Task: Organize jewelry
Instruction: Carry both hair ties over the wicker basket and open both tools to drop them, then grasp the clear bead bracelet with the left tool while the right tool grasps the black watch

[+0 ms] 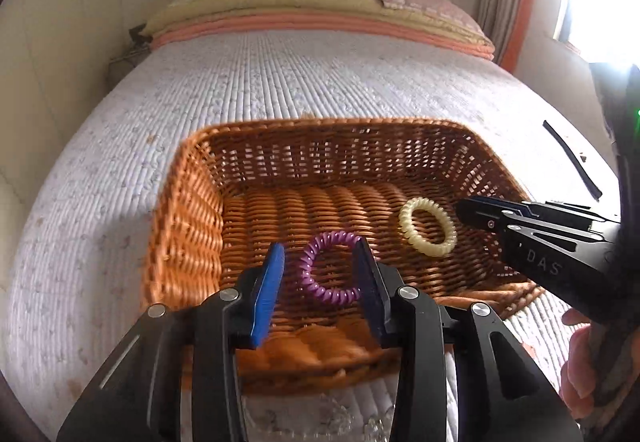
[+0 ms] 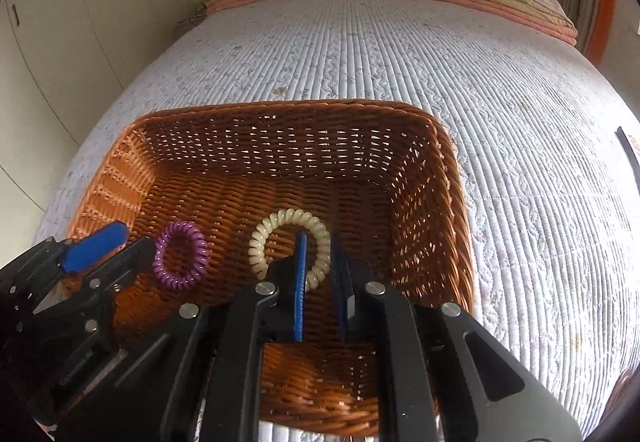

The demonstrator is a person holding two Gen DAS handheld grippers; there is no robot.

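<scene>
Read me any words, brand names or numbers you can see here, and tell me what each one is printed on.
"DAS": white letters on the black body of the right gripper, seen from the left wrist view.
Faint marks on the left gripper, seen from the right wrist view: too blurred to read.

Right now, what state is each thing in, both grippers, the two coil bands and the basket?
Left gripper: open, pads off the purple band between its fingers.
Right gripper: shut on the cream coil band.
Purple coil band: in the basket, unpinched.
Cream coil band: inside the basket, pinched at one side.
Wicker basket: upright on the bed, open-topped.
Black strip: flat on the bedcover, outside the basket.
</scene>
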